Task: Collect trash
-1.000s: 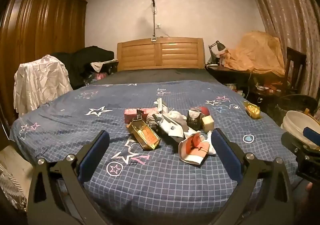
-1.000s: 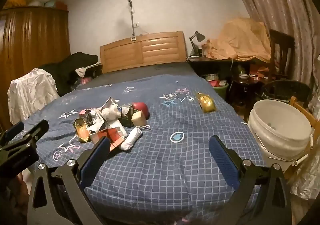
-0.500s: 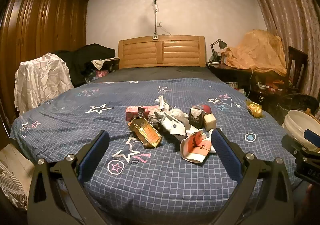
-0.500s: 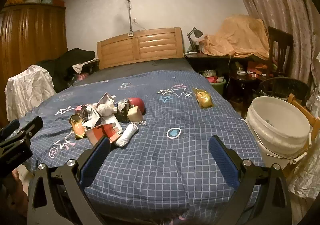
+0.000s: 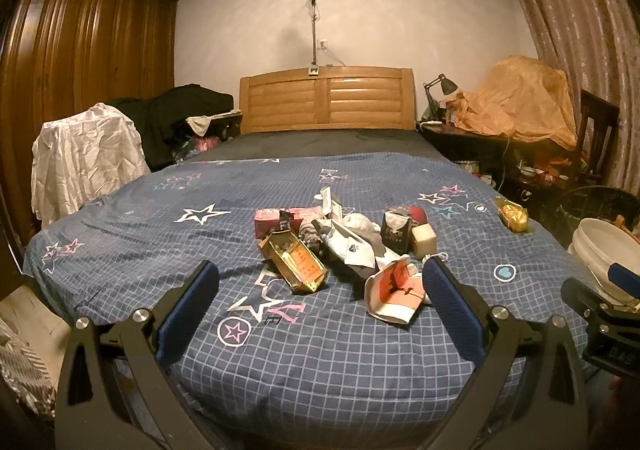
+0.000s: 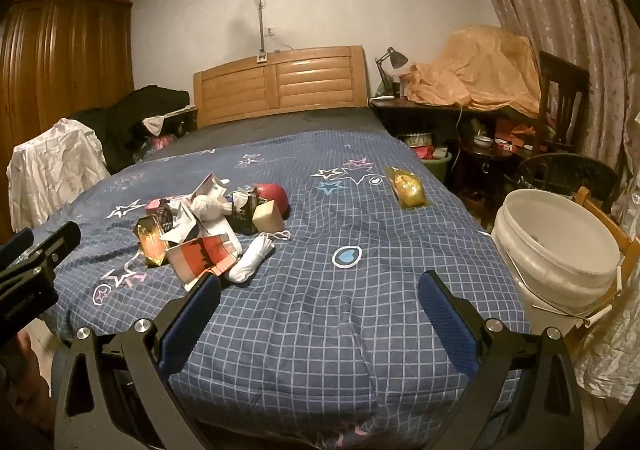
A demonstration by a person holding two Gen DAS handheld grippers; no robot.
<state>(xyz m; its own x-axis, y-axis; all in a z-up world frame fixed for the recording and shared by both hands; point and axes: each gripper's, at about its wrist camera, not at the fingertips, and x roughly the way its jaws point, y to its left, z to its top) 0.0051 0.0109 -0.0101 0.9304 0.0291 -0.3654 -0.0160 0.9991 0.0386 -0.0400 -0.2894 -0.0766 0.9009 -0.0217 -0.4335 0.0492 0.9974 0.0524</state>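
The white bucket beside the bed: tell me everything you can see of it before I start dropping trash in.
The white bucket looks like plastic, round, open-topped, no lid, with a thin wire bail handle hanging down its front. It stands upright off the bed's right side, raised on what looks like a wooden chair. Inside looks nearly empty, a dark speck or two. Neither gripper touches it; the left wrist view catches only its rim.

Black tongs [image 5: 316, 282] with blue pads [image 5: 188, 302] and silver screws [image 5: 138, 315].

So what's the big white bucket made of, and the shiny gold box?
The bucket looks like smooth white plastic with a thin wire handle. The gold box seems to be cardboard with a glossy foil finish, since its creased faces glint in the light.
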